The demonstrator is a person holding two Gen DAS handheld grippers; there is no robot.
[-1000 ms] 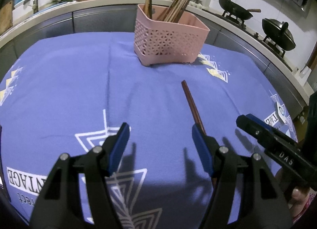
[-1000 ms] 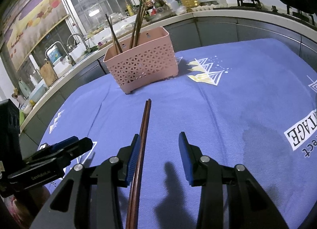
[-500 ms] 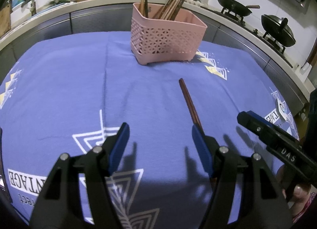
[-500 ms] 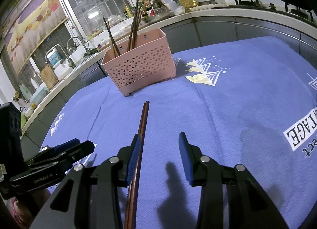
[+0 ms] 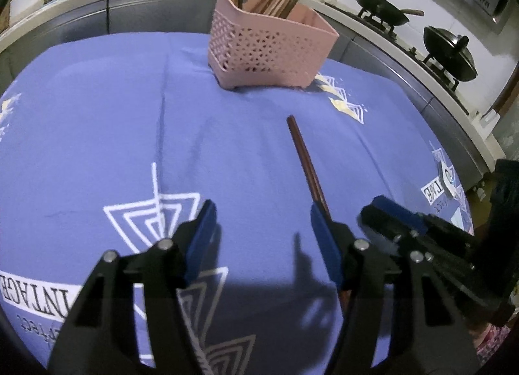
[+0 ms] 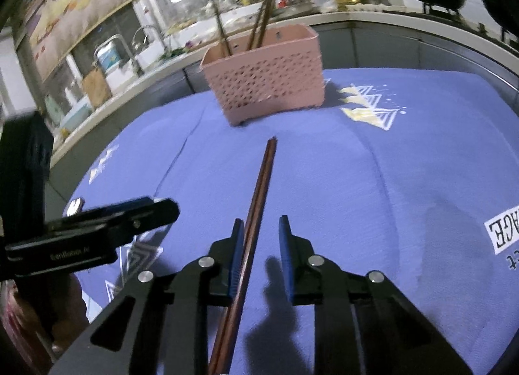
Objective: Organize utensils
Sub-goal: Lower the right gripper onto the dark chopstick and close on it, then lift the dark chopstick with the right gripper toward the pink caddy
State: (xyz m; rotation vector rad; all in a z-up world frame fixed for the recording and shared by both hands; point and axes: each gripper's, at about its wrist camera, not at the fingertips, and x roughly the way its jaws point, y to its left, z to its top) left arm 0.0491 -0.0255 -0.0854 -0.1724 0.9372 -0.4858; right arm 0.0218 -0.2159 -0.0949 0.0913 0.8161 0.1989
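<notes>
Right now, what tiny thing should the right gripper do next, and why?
Probably finish closing. The brown chopsticks lie on the blue cloth between the right gripper's closing jaws, beside one pad with a gap to the other. Pinched, they can go to the pink basket.

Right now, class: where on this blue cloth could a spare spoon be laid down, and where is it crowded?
Free: the blue cloth left of the pink basket, and the stretch between basket and left tongs. Crowded: the right side, where the right tongs are closing around the brown chopsticks.

Chopsticks (image 6: 256,222) near end cut off at frame bottom; basket (image 6: 266,83) motion-blurred; basket contents' tips cropped.
</notes>
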